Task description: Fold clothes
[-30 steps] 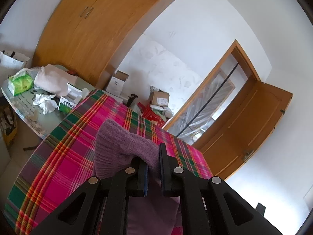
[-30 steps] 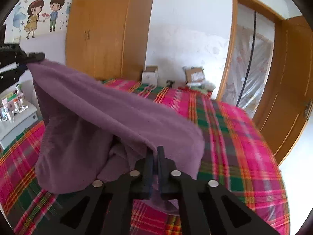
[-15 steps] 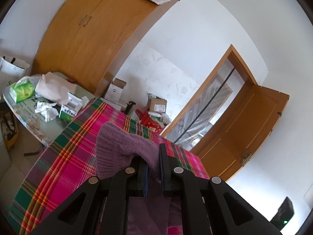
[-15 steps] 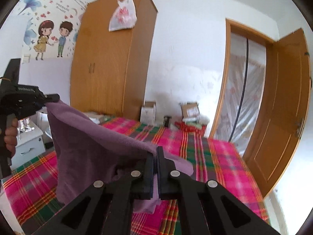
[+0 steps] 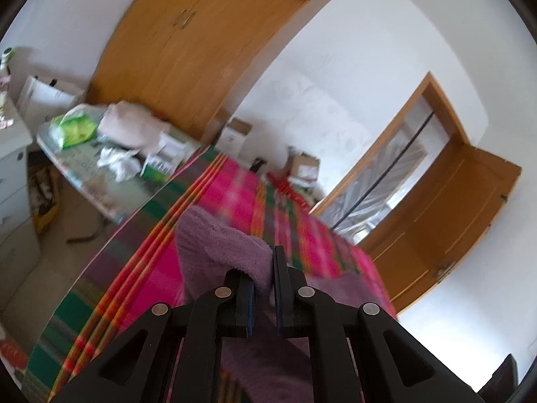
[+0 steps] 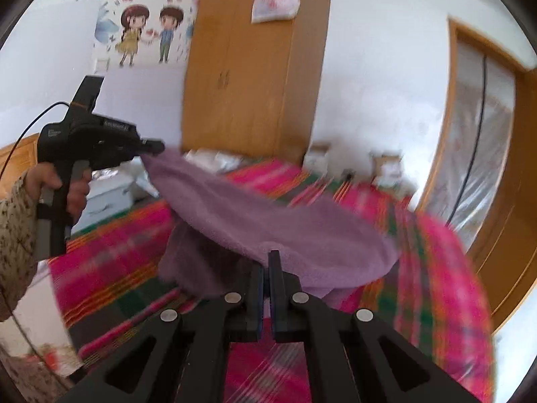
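A purple fleece cloth (image 6: 268,221) hangs stretched between my two grippers above a bed with a pink and green plaid sheet (image 6: 110,268). My right gripper (image 6: 266,265) is shut on one edge of the cloth, low in the right wrist view. My left gripper (image 6: 152,146) pinches the far corner at upper left, held by a person's hand (image 6: 50,181). In the left wrist view the left gripper (image 5: 263,268) is shut on a bunched fold of the purple cloth (image 5: 221,245), over the plaid sheet (image 5: 141,268). The cloth's lower part sags onto the bed.
A tall wooden wardrobe (image 5: 201,50) stands behind the bed. A low table (image 5: 84,181) cluttered with bags and tissues sits at the bed's left side, beside a white drawer unit (image 5: 10,168). Cardboard boxes (image 5: 302,168) lie by the far wall, and a wooden door (image 5: 453,218) stands at right.
Both grippers have moved with the cloth still gripped, drawing it out longer between them. The left gripper now shows further into the right wrist view, and both views are blurred.
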A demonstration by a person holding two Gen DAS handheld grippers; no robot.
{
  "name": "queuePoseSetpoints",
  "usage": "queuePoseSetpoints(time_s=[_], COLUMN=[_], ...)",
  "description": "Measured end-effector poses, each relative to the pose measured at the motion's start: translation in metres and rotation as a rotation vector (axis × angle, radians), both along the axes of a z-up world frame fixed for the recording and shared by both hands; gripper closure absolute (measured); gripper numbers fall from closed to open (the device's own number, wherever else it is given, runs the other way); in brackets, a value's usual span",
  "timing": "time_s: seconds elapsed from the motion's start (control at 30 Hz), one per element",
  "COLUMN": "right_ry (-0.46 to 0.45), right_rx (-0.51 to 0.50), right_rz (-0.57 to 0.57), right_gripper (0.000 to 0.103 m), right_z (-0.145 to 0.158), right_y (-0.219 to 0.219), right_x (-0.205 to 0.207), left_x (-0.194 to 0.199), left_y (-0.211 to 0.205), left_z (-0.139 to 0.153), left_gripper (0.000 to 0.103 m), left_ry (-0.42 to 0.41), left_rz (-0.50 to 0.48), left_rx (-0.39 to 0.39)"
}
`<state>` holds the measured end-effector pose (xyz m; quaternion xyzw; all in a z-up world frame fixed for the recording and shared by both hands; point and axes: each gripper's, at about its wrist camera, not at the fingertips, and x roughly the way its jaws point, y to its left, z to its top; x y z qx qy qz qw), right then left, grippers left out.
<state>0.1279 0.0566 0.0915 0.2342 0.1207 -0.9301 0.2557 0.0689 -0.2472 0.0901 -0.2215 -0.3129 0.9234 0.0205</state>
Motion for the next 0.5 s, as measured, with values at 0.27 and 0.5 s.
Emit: queuePoseSetpoints(time_s=[0.27,0.5], right_ry=[-0.135,-0.181], right_rx=[0.034,0.026], right_rz=[0.058,0.061], right_gripper=[0.1,0.1], right_z=[-0.041,-0.05], right_y=[-0.012,-0.011], right_x=[-0.006,-0.009], left_x=[0.005,0.01], left_y=[-0.007,0.003], left_z=[-0.034,-0.037], left_gripper=[0.094,0.084], left_ry=[-0.103,-0.132], left_rz=[0.027,-0.005], left_rx=[0.002,-0.03])
